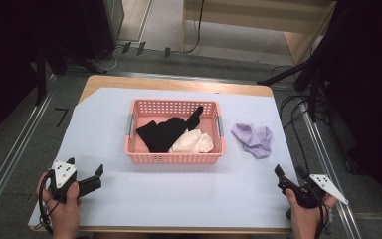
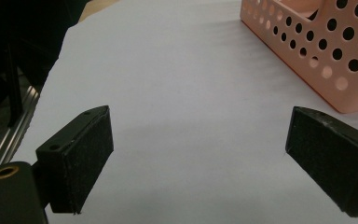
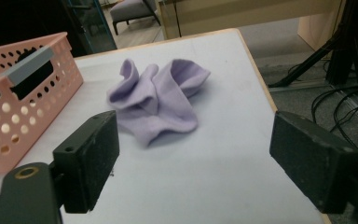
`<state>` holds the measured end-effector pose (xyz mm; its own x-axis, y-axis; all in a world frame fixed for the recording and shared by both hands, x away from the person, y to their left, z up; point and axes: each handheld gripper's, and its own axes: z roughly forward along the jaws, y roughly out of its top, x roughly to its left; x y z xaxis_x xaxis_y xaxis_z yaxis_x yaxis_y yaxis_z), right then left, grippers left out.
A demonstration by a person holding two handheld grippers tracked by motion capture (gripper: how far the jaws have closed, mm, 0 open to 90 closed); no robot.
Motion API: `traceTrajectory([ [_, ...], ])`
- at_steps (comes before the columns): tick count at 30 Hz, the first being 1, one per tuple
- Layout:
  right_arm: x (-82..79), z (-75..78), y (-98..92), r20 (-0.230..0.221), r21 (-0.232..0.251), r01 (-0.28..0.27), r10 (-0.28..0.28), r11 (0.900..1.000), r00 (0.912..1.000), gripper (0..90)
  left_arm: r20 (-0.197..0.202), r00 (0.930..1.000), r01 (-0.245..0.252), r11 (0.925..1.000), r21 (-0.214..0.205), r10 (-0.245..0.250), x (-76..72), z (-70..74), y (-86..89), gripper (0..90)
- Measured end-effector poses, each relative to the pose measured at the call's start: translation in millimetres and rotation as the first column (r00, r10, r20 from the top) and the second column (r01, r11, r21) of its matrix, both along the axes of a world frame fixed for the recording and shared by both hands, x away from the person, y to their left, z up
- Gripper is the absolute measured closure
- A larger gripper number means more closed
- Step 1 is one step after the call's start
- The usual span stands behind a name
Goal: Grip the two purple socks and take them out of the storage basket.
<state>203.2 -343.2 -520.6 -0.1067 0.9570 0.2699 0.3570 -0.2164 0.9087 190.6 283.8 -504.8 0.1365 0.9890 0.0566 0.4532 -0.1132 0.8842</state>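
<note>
Nearest the camera in the high view, two hands come in over the near edge of the desk (image 1: 179,199), which is covered by a white sheet. At the left, the left gripper (image 1: 90,179) rests low over the sheet, jaws spread wide with nothing between them; its own view shows bare sheet between the pads. Toward the middle stands a pink basket (image 1: 174,158) with round holes in its walls, holding a black cloth (image 1: 166,133) and a white cloth (image 1: 194,143) just beside each other. Right of the basket, near it but apart, a crumpled lilac cloth (image 1: 252,139) lies on the sheet. At the far right, the right gripper (image 1: 289,175) points toward that lilac cloth, jaws wide apart and empty, well short of it.
</note>
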Motion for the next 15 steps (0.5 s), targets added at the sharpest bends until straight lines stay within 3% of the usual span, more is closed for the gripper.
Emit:
traceTrajectory([
  [4,-12.4,-6.5,-5.1,-0.014,-0.012,0.01,-0.011,0.9999,0.9999,14.8,0.0,1.0,-0.004,1.0,0.0,0.004,-0.4,0.2,0.2,8.3],
  [8,-19.2,-8.5,-5.1,0.029,-0.003,0.053,-0.053,0.9986,0.9982,14.8,-0.001,1.0,-0.006,1.0,-0.002,0.006,0.0,0.1,0.3,8.3],
  [15,-14.9,-8.5,0.3,-0.023,-0.049,0.06,-0.061,0.997,0.9979,16.9,0.015,0.9997,-0.017,0.9997,-0.016,0.017,-1.7,0.4,2.1,8.3],
])
